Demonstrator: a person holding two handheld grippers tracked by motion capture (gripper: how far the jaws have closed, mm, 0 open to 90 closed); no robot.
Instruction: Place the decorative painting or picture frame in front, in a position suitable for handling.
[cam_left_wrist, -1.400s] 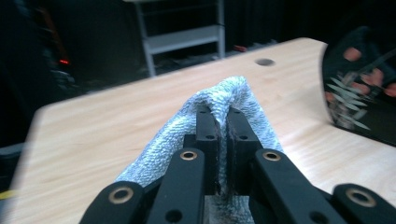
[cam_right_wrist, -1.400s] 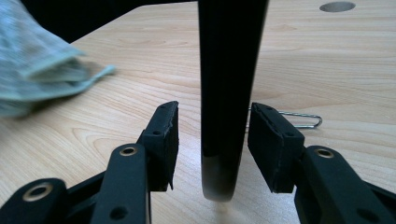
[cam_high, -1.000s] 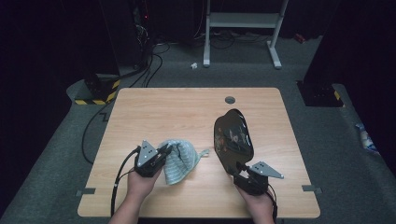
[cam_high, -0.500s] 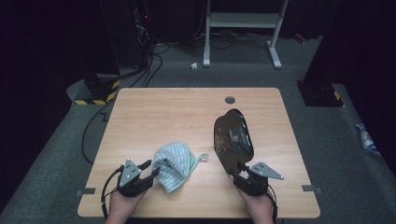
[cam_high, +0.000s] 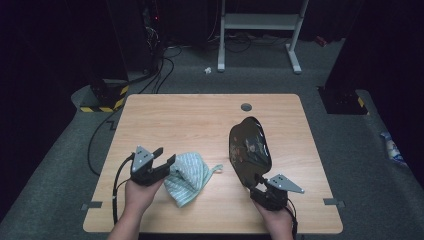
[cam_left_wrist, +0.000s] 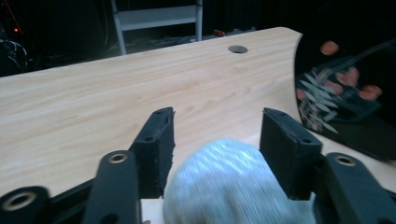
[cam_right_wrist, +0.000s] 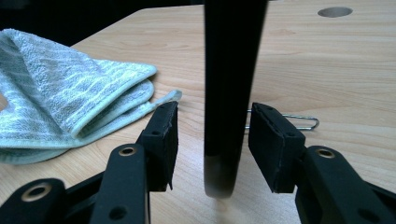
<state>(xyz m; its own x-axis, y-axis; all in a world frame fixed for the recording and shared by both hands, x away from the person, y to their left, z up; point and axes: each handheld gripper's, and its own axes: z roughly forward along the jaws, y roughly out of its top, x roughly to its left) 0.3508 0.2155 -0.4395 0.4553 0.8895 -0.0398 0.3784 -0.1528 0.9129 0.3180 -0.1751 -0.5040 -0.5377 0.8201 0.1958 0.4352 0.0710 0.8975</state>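
The cloth (cam_high: 187, 176) is blurred and cut off between the left tongs (cam_high: 166, 159), just spread apart, off it. Right of the cloth, the right tongs (cam_high: 256, 182) stand part-open around the upright black plate (cam_high: 249, 150) on the desk (cam_high: 190, 120); contact unclear.

- The far half of the table (cam_high: 190, 115) lies bare across the upper middle of the high view; a gripper could sweep there freely
- The upright black plate (cam_high: 249, 150) blocks the right of centre; the striped cloth (cam_high: 189, 172) lies lower left of it
- A bare strip of wood runs between cloth and plate
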